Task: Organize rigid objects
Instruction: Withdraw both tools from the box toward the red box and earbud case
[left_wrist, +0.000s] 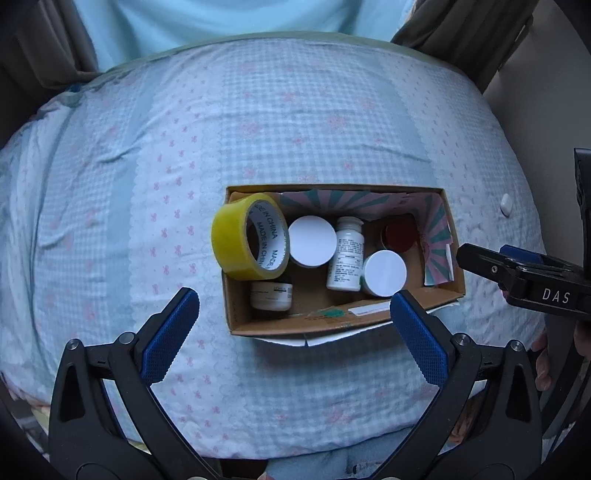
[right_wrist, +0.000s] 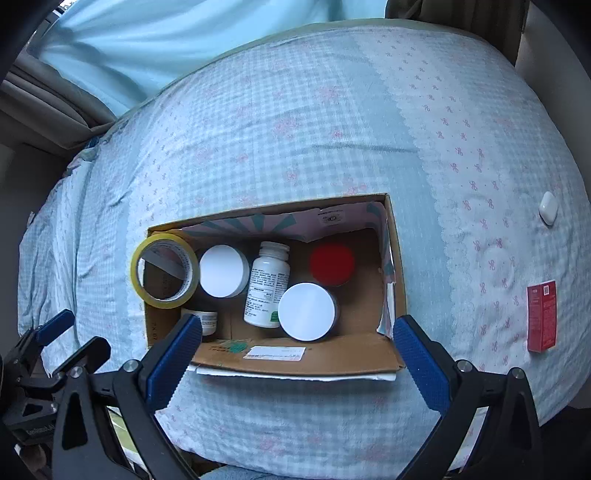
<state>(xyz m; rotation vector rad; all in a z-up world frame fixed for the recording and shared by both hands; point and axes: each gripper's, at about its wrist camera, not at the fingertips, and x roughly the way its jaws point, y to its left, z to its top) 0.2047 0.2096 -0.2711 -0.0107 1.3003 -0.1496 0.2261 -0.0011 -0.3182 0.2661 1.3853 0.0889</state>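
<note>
Only from the right wrist shows a red box (right_wrist: 542, 316).

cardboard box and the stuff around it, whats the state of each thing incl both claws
cardboard box: open, on the bed
yellow tape roll: tilted on the box's left wall
white bottle: capped, lying down in the box
white-lidded jars: closed, in the box
red-lidded jar: closed, in the box
red carton: lying on the bed, outside the box
left claw: open, empty
right claw: open, empty
</note>
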